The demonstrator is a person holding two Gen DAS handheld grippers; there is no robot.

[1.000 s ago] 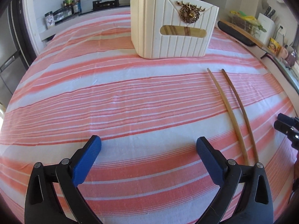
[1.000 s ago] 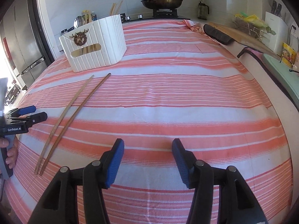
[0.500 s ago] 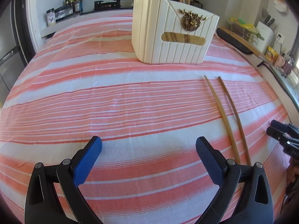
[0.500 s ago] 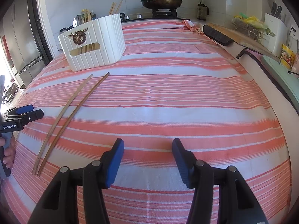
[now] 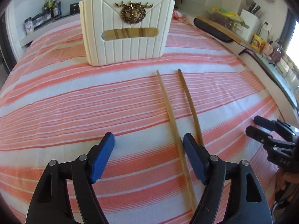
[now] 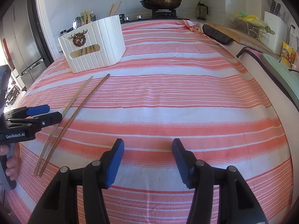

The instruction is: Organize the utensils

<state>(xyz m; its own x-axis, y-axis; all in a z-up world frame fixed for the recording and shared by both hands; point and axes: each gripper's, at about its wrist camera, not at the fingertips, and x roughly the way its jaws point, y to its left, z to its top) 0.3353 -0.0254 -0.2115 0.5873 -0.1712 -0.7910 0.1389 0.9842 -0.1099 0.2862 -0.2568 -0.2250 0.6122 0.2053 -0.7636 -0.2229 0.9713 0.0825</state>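
Item: two chopsticks. The left chopstick (image 5: 172, 119) and the right chopstick (image 5: 191, 104) lie side by side on the striped cloth (image 5: 74, 97) over the bench, running from about 12 o'clock near the holder down toward 6 o'clock in the left wrist view. They are slightly splayed at the far tips and closer at the near ends.

Destination: the white ribbed utensil holder (image 5: 127, 35) stands upright at 12 o'clock, already carrying more sticks and a spoon.

Left claw (image 5: 148, 156): open, its jaws having just been closing. The left chopstick passes between the pads, close against the right-hand pad (image 5: 194, 158). The right chopstick runs behind that pad, outside the gap. No pad presses on either stick.

Right claw (image 6: 147, 164): half open, empty, over bare cloth at 3 o'clock of the sticks, well apart from them.

Handling, as judged: light, stiff, thin and smooth wood. The sticks are likely to roll or pivot on the cloth and to slip if pinched near a tip. The best hold looks to be across the thicker near half, squarely between the pads. The soft cloth may bunch under a low approach. Taking one stick at a time seems safer.
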